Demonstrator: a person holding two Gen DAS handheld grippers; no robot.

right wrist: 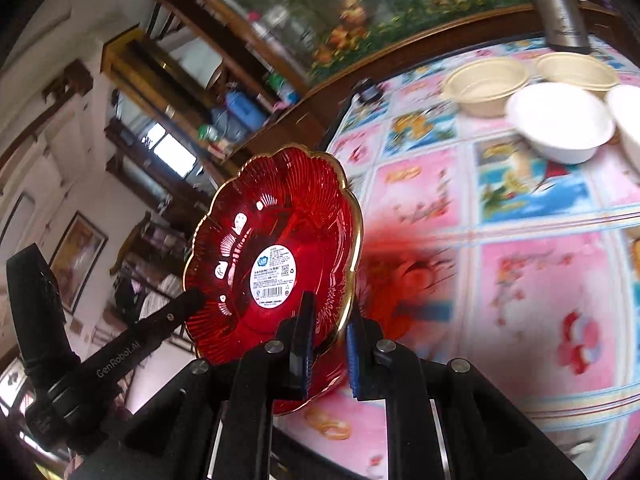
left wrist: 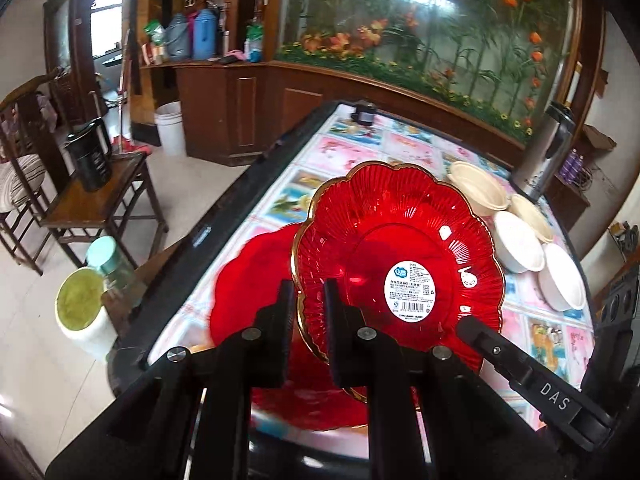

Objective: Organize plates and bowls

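Observation:
A red scalloped glass plate point(left wrist: 400, 220) with a gold rim hangs tilted above the table, its labelled underside turned to both cameras. My left gripper point(left wrist: 308, 292) is shut on its near rim. My right gripper point(right wrist: 330, 320) is shut on the rim of the same plate point(right wrist: 280, 220) at another spot. One of the right gripper's fingers point(left wrist: 500, 350) shows at the plate's lower right edge, and one of the left gripper's fingers point(right wrist: 160, 328) shows at the plate's lower left. A second red plate point(left wrist: 248, 280) lies blurred on the tablecloth below. Two beige bowls point(left wrist: 476, 192) and two white bowls point(left wrist: 516, 246) stand at the right.
The table point(left wrist: 208, 232) has a black edge and a pink and blue picture cloth. A steel thermos point(left wrist: 548, 148) stands behind the bowls, and a small black object point(left wrist: 364, 114) sits at the far end. Left of the table are a wooden side table with a black kettle point(left wrist: 88, 160), a white bucket point(left wrist: 170, 128) and a teal-lidded jar point(left wrist: 106, 256).

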